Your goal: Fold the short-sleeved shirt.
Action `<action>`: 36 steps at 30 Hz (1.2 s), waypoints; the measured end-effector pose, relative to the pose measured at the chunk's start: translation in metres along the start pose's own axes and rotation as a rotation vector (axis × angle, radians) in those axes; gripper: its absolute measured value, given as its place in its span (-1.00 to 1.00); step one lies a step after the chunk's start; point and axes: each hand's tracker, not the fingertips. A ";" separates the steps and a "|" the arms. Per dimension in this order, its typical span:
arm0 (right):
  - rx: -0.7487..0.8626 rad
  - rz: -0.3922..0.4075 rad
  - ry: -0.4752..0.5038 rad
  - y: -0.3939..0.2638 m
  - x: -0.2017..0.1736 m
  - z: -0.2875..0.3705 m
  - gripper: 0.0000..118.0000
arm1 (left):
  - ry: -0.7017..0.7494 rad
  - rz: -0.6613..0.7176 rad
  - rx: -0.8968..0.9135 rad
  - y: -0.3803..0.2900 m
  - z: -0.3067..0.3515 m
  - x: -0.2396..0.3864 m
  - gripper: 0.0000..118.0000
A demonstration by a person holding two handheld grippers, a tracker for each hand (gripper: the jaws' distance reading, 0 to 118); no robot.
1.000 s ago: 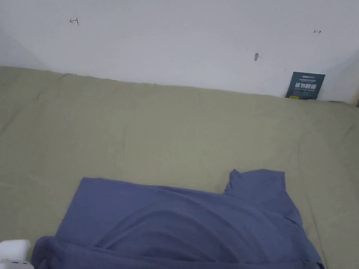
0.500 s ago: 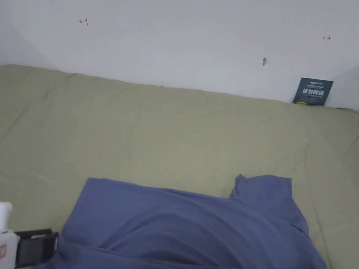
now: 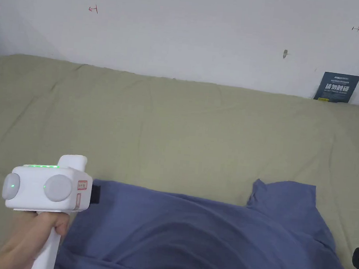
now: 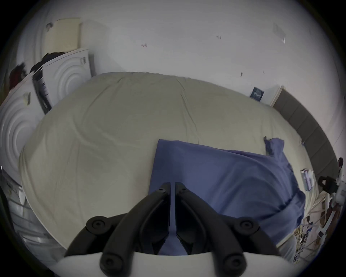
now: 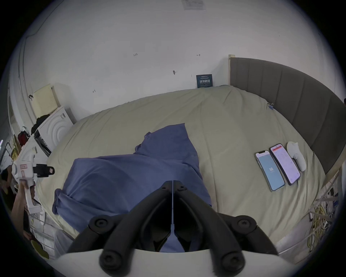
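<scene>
below, shirt (image 4: 215,180) under fingers (image 4: 164,189), unclamped

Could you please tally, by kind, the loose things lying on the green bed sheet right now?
Blue short-sleeved shirt: 1
Phones with lit screens, side by side: 2
White handheld device beside the phones: 1
Total: 4
</scene>
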 end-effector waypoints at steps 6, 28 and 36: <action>-0.052 0.018 -0.024 0.006 0.008 -0.036 -0.95 | 0.099 -0.048 -0.064 0.028 -0.057 0.012 0.90; -0.299 0.060 -0.041 0.054 0.049 -0.151 0.80 | 0.029 -0.086 -0.142 0.037 -0.082 0.016 -0.97; -0.449 0.079 -0.037 0.050 0.047 -0.212 0.97 | 0.023 -0.082 -0.144 0.038 -0.086 0.014 -0.97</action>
